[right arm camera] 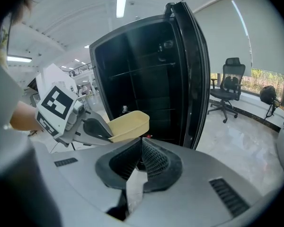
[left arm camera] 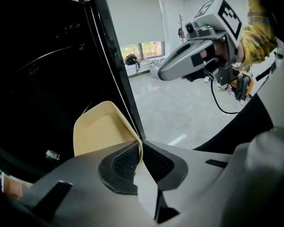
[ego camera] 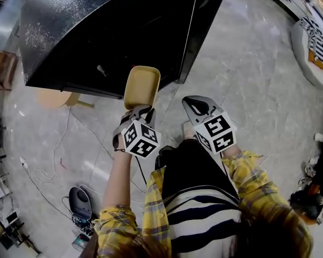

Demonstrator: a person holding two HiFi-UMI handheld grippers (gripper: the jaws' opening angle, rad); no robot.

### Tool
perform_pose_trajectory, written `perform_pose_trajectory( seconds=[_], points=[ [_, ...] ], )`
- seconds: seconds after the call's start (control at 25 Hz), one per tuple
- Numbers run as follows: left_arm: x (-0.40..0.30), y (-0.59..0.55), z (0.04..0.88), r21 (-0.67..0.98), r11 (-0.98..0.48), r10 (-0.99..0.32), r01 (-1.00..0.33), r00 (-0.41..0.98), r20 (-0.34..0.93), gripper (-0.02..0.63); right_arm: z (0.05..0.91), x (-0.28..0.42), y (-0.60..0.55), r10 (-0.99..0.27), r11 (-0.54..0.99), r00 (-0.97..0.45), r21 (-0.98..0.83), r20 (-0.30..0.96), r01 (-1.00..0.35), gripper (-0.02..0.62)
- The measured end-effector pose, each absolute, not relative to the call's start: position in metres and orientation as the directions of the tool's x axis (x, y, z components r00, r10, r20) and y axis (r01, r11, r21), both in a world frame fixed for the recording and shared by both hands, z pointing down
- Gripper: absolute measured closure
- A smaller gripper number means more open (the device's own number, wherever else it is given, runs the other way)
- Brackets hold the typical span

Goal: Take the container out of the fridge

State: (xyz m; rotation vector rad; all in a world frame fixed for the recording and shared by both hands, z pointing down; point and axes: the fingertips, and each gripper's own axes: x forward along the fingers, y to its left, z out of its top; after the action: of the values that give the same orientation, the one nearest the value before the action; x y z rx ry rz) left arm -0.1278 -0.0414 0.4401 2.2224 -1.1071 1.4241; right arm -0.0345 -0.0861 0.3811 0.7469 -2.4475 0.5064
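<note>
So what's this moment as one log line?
left gripper: shut on container rim | right gripper: shut, empty | container: in front of open fridge

We face the fridge [ego camera: 97,31], whose open door [ego camera: 204,20] stands at its right. Just in front of the fridge opening and outside it, the container [ego camera: 142,85] sticks forward from our left gripper [ego camera: 140,109], its near rim pinched between the jaws. Our right gripper [ego camera: 194,105] sits just right of the container, apart from it, jaws together. An office chair [right arm camera: 229,82] stands beyond the door, further right. A small device [ego camera: 79,202] lies on the floor [ego camera: 247,79] at our left.
</note>
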Motion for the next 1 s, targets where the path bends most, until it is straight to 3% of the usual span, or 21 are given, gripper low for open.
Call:
perform_pose_trajectory(
  seconds=[1.0],
  points=[
    [-0.142, 0.015, 0.389, -0.149, -0.510, -0.507, -0.847, 0.156, 0.848, 0.568, 0.335, -0.027, -0.088, -0.401, 0.813, -0.724, -0.146, 0.562, -0.564, 0.568]
  ],
)
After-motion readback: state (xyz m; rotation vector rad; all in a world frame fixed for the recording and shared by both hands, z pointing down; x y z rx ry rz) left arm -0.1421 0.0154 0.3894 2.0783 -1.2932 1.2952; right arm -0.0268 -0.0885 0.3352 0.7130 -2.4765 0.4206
